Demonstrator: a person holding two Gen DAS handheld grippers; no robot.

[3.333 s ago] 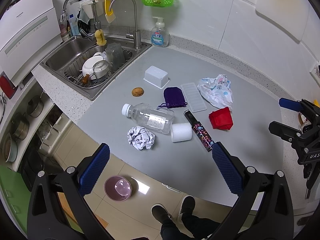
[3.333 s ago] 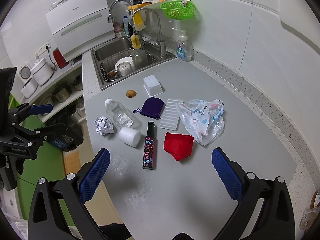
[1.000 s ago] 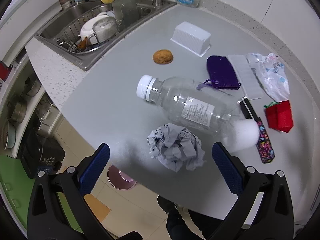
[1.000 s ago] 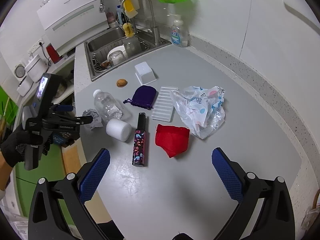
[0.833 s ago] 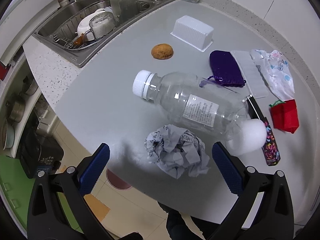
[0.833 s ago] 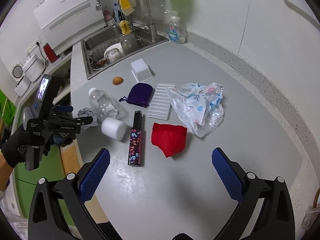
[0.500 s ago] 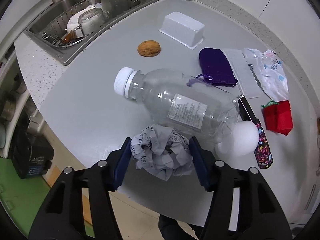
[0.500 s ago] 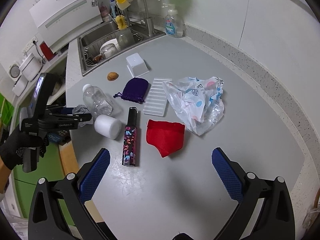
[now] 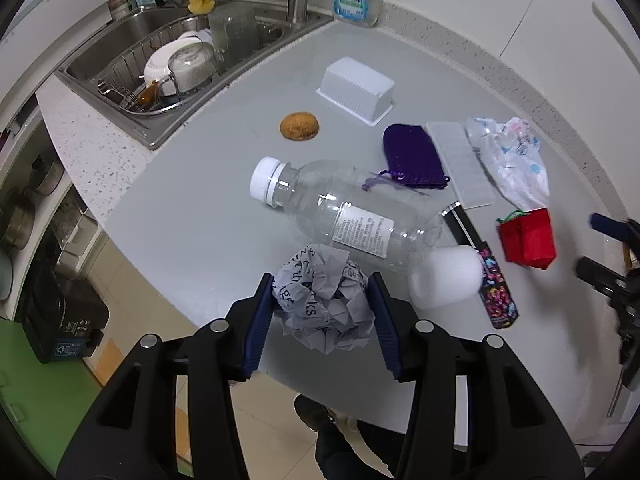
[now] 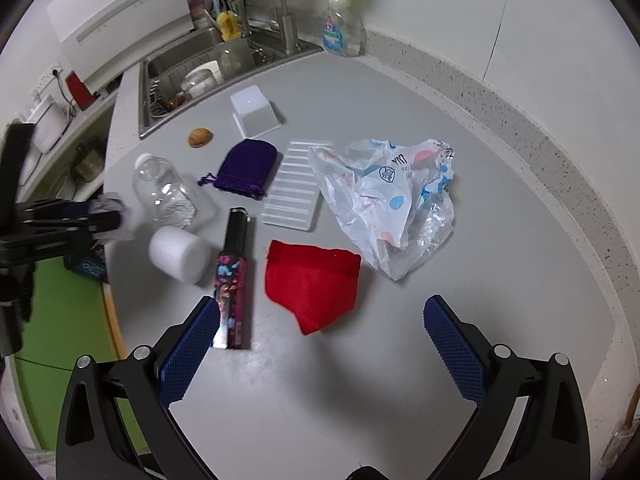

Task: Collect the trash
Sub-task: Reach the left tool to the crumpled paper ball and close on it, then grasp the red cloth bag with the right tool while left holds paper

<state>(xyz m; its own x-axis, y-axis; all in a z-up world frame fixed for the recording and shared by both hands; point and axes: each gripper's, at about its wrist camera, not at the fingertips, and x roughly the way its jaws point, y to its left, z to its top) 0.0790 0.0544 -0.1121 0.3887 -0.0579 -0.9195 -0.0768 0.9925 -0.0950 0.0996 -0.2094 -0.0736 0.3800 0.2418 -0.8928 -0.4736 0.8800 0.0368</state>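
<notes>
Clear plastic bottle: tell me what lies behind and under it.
Through the clear plastic bottle show the grey counter and the drawstring of the purple pouch behind it. Its base is partly hidden by the white roll and the crumpled paper clamped in the left gripper.

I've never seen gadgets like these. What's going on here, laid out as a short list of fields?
Setting: grey kitchen counter beside a sink
Left gripper: shut on the crumpled paper ball
Right gripper: open, holding nothing
Nearest the paper: clear plastic bottle lying on its side
Also on counter: plastic bag, red pouch, purple pouch, white roll
</notes>
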